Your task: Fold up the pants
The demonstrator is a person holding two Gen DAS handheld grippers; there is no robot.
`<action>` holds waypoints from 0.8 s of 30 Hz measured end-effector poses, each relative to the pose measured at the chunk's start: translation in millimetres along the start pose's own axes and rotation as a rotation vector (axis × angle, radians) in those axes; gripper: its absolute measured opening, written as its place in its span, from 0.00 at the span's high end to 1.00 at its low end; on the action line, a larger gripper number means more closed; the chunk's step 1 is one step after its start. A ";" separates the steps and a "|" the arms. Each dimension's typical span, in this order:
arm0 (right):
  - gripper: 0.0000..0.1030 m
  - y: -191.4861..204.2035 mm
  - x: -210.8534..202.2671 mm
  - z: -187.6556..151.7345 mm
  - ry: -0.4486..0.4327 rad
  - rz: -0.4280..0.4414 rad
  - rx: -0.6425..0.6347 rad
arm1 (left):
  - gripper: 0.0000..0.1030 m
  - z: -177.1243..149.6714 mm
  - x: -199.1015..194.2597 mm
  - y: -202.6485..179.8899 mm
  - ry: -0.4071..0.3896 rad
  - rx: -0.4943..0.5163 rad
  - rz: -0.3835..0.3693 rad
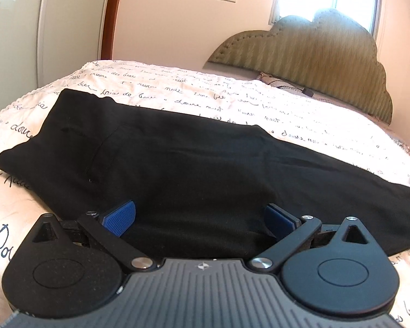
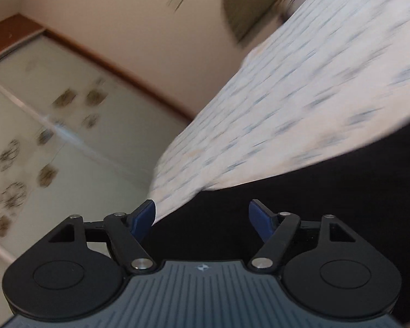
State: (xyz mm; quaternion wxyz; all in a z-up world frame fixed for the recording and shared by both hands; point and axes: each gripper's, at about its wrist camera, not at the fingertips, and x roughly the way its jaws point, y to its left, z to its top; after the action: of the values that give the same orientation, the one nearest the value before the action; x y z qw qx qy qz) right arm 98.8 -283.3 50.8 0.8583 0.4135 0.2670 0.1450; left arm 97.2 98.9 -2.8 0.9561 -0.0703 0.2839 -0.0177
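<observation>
Black pants (image 1: 177, 164) lie folded lengthwise across a white bedspread (image 1: 177, 93) with black script, waistband end at the left, legs running off to the right. My left gripper (image 1: 199, 218) hovers at the near edge of the pants, its blue pads spread wide with black cloth lying between them but not pinched. In the right wrist view the picture is tilted and blurred; my right gripper (image 2: 202, 218) is open over the pants (image 2: 328, 205), its pads apart and pressing on nothing.
A padded green headboard (image 1: 314, 63) stands at the back right, with a small dark item (image 1: 306, 91) on the bed below it. A wardrobe with frosted patterned doors (image 2: 54, 136) lines the left wall. The bedspread (image 2: 300, 95) extends beyond the pants.
</observation>
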 end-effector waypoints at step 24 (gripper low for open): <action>0.22 -114.2 -130.9 -29.7 -0.153 -0.194 0.439 | 0.01 -20.2 -10.1 -123.3 0.062 0.246 -0.159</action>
State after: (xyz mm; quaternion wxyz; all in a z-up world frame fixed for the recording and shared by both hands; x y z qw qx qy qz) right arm -22.0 -396.4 -10.1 0.7755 0.5722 0.2649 -0.0314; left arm 78.5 -24.8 3.7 0.9439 0.0258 0.3024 -0.1302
